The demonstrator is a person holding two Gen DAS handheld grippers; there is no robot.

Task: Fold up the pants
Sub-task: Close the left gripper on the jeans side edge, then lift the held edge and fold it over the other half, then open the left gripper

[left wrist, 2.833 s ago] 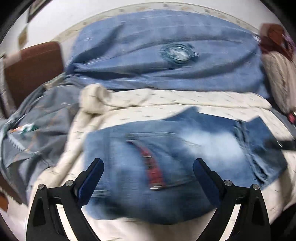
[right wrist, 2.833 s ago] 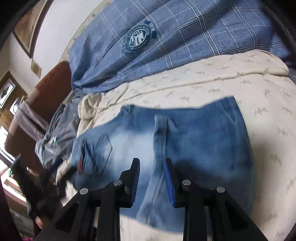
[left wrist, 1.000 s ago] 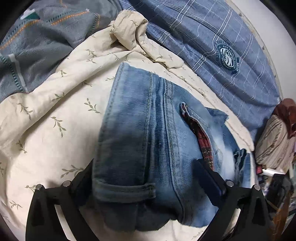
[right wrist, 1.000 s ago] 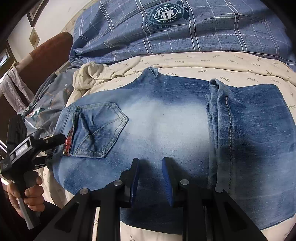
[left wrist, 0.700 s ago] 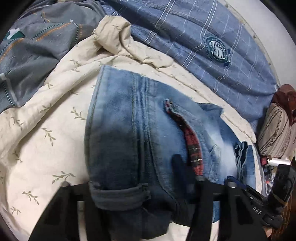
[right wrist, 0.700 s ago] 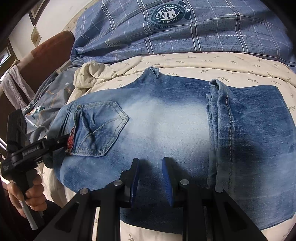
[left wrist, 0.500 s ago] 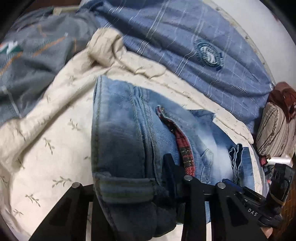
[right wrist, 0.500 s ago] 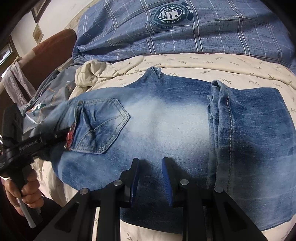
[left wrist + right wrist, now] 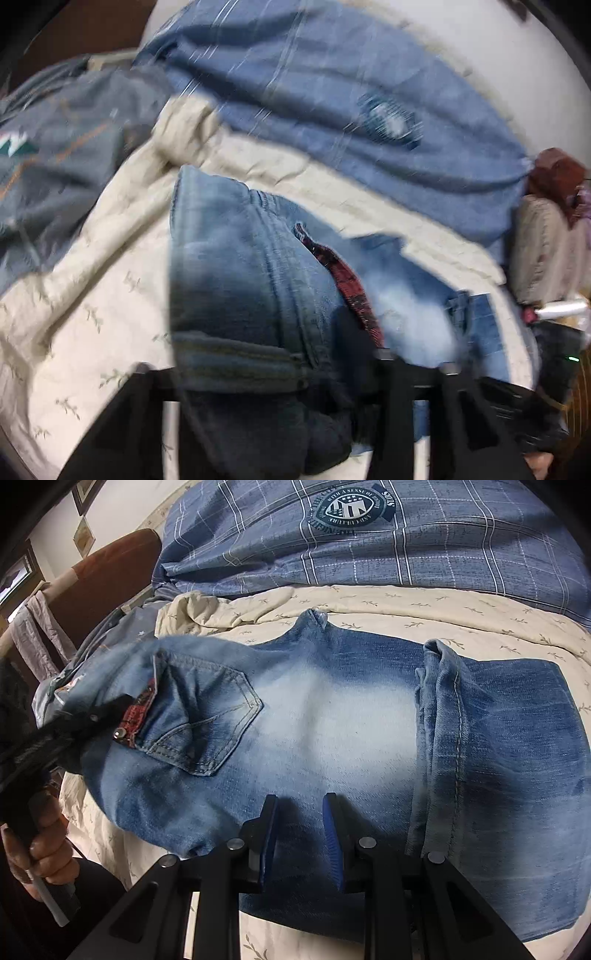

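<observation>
Faded blue jeans (image 9: 332, 716) lie partly folded on a cream leaf-print bedspread (image 9: 424, 609), with a back pocket (image 9: 207, 716) at the left and the legs doubled over at the right. My left gripper (image 9: 280, 373) is shut on the waistband end of the jeans (image 9: 240, 280) and lifts it; it shows in the right wrist view (image 9: 110, 712) too. My right gripper (image 9: 299, 834) hovers over the jeans' near edge, its jaws nearly closed with a small gap and nothing between them.
A blue plaid quilt with a round badge (image 9: 351, 513) lies along the far side. A grey garment (image 9: 55, 147) is bunched at the left. A brown headboard (image 9: 110, 565) stands beyond it. Striped and red cushions (image 9: 546, 236) sit at the right.
My left gripper closed on the waistband end and has raised it, bunching the denim. The right gripper has stayed put.
</observation>
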